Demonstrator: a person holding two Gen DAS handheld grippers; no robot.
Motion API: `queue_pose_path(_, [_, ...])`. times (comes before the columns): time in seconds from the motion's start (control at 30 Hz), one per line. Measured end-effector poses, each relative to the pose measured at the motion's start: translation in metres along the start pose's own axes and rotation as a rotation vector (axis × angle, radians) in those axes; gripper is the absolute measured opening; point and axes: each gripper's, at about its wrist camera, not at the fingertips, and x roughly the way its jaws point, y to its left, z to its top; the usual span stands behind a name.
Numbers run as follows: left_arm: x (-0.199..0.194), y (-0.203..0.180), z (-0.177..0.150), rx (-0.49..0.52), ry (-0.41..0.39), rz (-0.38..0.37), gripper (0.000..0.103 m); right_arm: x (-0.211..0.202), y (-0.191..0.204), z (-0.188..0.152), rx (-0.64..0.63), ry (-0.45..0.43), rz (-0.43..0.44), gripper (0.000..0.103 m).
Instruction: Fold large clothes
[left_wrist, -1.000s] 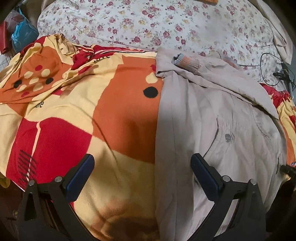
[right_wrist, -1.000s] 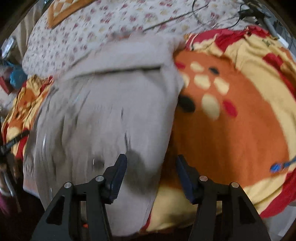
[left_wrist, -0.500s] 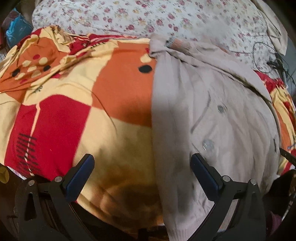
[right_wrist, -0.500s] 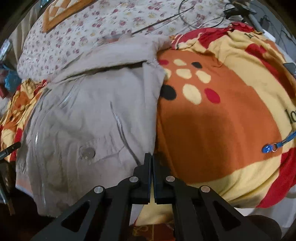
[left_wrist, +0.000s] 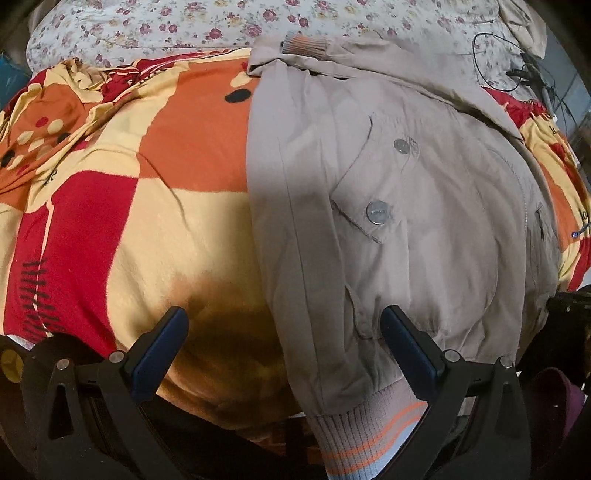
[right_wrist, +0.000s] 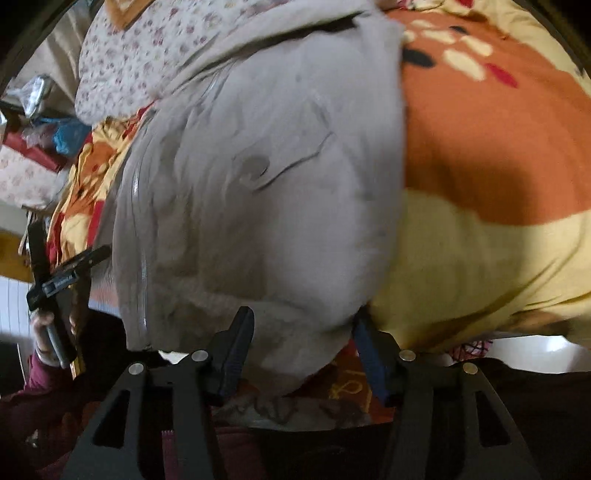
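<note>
A beige jacket lies flat on an orange, red and yellow blanket, with its striped ribbed hem at the near edge. My left gripper hangs open over the jacket's left edge, one finger above the blanket and one above the jacket. In the right wrist view the jacket is blurred. My right gripper is opening, and the jacket's lower right corner lies between its fingers without being pinched.
A floral sheet covers the bed beyond the blanket. A black cable lies at the far right. A hand in a maroon sleeve holds the left gripper. Clutter and a blue bag sit at the left.
Both views have slid toward the near edge of the bed, and the ribbed hem has come into sight. The right gripper closed half a second ago and now stands apart again around the jacket's corner.
</note>
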Motion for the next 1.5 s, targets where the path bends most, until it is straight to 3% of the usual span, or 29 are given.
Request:
queue_pose_path(0.27, [0.004,-0.001,-0.001,-0.002,0.015,-0.019,0.103,0.02,0.018,-0.006,-0.066,0.068,0.003,0.061])
queue_pose_path(0.4, [0.005,-0.002,-0.003,0.002,0.023,-0.026,0.103,0.012,0.027,-0.009,-0.116,0.049,0.042,0.061])
queue_pose_path(0.47, [0.006,-0.002,-0.003,0.001,0.027,-0.03,0.103,0.013,0.023,-0.009,-0.09,0.04,0.07,0.066])
queue_pose_path(0.6, [0.009,-0.003,-0.002,0.004,0.034,-0.052,0.103,0.037,0.02,-0.011,-0.06,0.144,0.028,0.071])
queue_pose_path(0.67, [0.01,-0.004,-0.003,0.007,0.043,-0.068,0.103,0.041,0.022,-0.009,-0.064,0.138,0.017,0.071])
queue_pose_path(0.7, [0.011,-0.005,-0.003,0.01,0.05,-0.078,0.103,0.04,0.022,-0.008,-0.059,0.128,0.023,0.069])
queue_pose_path(0.77, [0.013,-0.006,-0.004,0.017,0.061,-0.096,0.103,0.034,0.018,-0.007,-0.044,0.105,0.039,0.054])
queue_pose_path(0.83, [0.013,-0.008,-0.005,0.031,0.068,-0.106,0.102,0.025,0.017,-0.008,-0.042,0.062,0.062,0.018])
queue_pose_path(0.87, [0.013,-0.009,-0.006,0.041,0.069,-0.109,0.098,0.017,0.019,-0.009,-0.053,0.032,0.087,0.015])
queue_pose_path(0.97, [0.008,-0.011,-0.006,0.079,0.082,-0.129,0.069,-0.001,0.026,-0.01,-0.098,-0.018,0.116,0.01])
queue_pose_path(1.03, [0.002,-0.01,-0.006,0.076,0.095,-0.168,0.036,-0.014,0.028,-0.01,-0.117,-0.047,0.146,0.009])
queue_pose_path(1.1, [-0.003,-0.007,-0.004,0.054,0.107,-0.192,0.018,-0.031,0.03,-0.008,-0.127,-0.094,0.205,0.009])
queue_pose_path(1.13, [-0.007,-0.006,-0.003,0.048,0.099,-0.191,0.018,-0.038,0.029,-0.007,-0.127,-0.114,0.231,0.008])
queue_pose_path(1.2, [-0.012,-0.002,-0.001,0.032,0.09,-0.215,0.018,-0.049,0.028,-0.005,-0.121,-0.161,0.291,0.008])
queue_pose_path(1.27, [-0.013,0.001,0.0,0.008,0.088,-0.231,0.018,-0.045,0.029,-0.003,-0.121,-0.175,0.27,0.008])
queue_pose_path(1.37, [-0.011,-0.003,-0.002,0.021,0.094,-0.207,0.018,-0.026,0.024,-0.005,-0.087,-0.106,0.271,0.018])
queue_pose_path(1.43, [-0.007,-0.003,-0.003,0.035,0.098,-0.191,0.02,-0.013,0.024,-0.009,-0.07,-0.04,0.259,0.042])
queue_pose_path(1.5, [-0.004,-0.005,-0.004,0.046,0.099,-0.174,0.029,-0.002,0.022,-0.013,-0.05,-0.003,0.265,0.047])
